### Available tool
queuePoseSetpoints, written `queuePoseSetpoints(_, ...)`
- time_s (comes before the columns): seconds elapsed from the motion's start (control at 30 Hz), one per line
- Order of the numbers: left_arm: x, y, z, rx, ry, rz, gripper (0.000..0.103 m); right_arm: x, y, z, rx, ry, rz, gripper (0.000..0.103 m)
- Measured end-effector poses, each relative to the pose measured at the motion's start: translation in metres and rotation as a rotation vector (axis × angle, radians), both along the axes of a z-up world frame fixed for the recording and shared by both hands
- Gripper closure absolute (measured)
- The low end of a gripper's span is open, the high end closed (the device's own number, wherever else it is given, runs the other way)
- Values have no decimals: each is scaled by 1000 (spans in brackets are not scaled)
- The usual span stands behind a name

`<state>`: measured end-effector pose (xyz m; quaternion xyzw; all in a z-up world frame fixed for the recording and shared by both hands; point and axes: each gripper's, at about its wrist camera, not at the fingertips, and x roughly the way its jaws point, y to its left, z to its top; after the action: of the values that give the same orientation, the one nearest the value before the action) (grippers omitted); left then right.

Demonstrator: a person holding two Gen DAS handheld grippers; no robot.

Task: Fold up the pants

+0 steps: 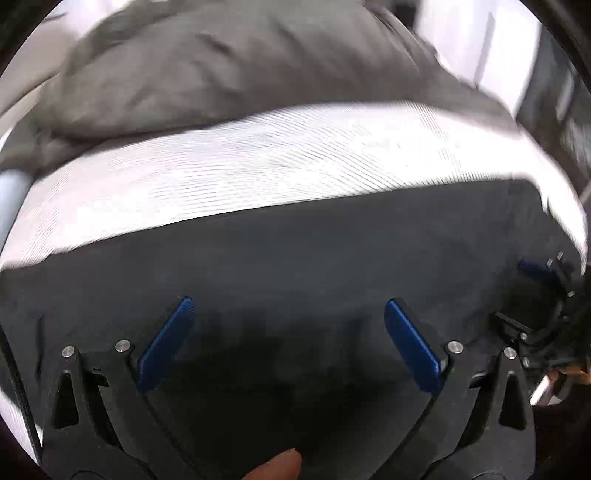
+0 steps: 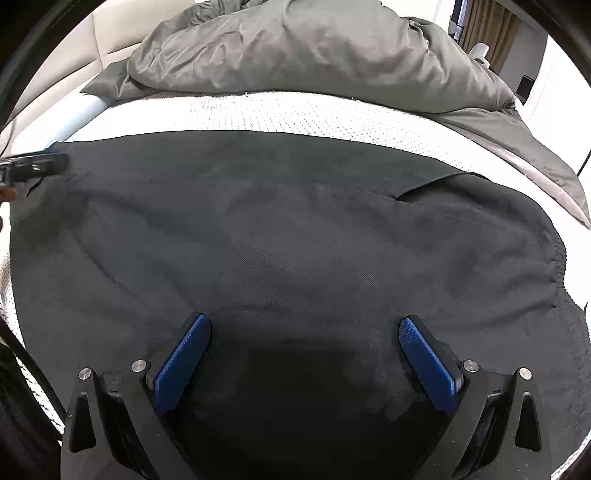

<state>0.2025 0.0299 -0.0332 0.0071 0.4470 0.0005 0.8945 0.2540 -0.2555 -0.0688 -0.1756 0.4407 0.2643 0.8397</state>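
Dark grey pants (image 2: 295, 229) lie spread flat on a white mattress (image 2: 280, 110), with the elastic waistband (image 2: 559, 266) bunched at the right. My right gripper (image 2: 304, 325) hovers just above the near part of the cloth, open, with nothing between its blue pads (image 2: 428, 365). In the blurred left wrist view the same pants (image 1: 280, 266) fill the lower half. My left gripper (image 1: 288, 306) is open over them and holds nothing. The right gripper (image 1: 539, 291) shows at that view's right edge. The left gripper (image 2: 35, 166) appears at the far left of the right wrist view.
A crumpled grey duvet (image 2: 314, 51) is heaped at the far side of the mattress. A pale headboard or wall (image 2: 74, 48) stands far left. Curtains and a wall (image 2: 495, 29) show far right. A fingertip (image 1: 277, 467) is at the bottom of the left wrist view.
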Motion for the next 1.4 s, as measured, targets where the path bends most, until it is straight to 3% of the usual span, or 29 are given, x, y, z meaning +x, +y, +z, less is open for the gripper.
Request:
queuePoseSetpoints(0.03,15,-18,-11,39,45,-48,1,0,0,0,1,0,0,1)
queuePoseSetpoints(0.1,30,-30,-28,91,104,-54,0,1,-1,-1,8,0,4,1)
queuePoseSetpoints(0.2,37,-13,-31,29,127,-17,0,0,-2,-1,12,-3,11,1)
queuePoseSetpoints(0.33,32,41,-30,143,82,153,0,0,-2,-1,14,-3,11,1)
queuePoseSetpoints(0.37,29,63,-32,134,77,198,0,0,-2,-1,12,-4,10,1)
queuePoseSetpoints(0.47,21,138,-33,-11,80,350,0,0,-2,-1,14,-4,8,1)
queuePoseSetpoints(0.57,7,181,-25,-25,44,529,0,0,-1,-2,15,-5,7,1)
queuePoseSetpoints(0.63,-1,190,-22,-16,48,589,1,0,-1,-1,15,-2,7,1)
queuePoseSetpoints(0.77,-26,161,-3,-41,2,541,1,-2,2,16,41,-32,15,0)
queuePoseSetpoints(0.9,-45,89,3,-27,-51,309,1,4,39,46,146,-54,33,0)
queuePoseSetpoints(0.97,-49,51,-6,22,-19,211,1,8,69,49,119,-58,61,0)
queuePoseSetpoints(1.07,-49,16,-30,156,47,143,0,11,129,38,77,-39,147,0)
queuePoseSetpoints(1.17,-39,31,-37,53,58,162,0,20,160,17,-15,-18,161,1)
queuePoseSetpoints(1.27,-40,42,-40,9,60,179,0,30,152,9,-63,-12,130,1)
queuePoseSetpoints(1.33,-44,38,-39,19,58,175,0,48,118,3,-127,-45,48,1)
queuePoseSetpoints(1.4,-44,36,-37,30,56,173,0,67,74,3,-92,-16,-28,1)
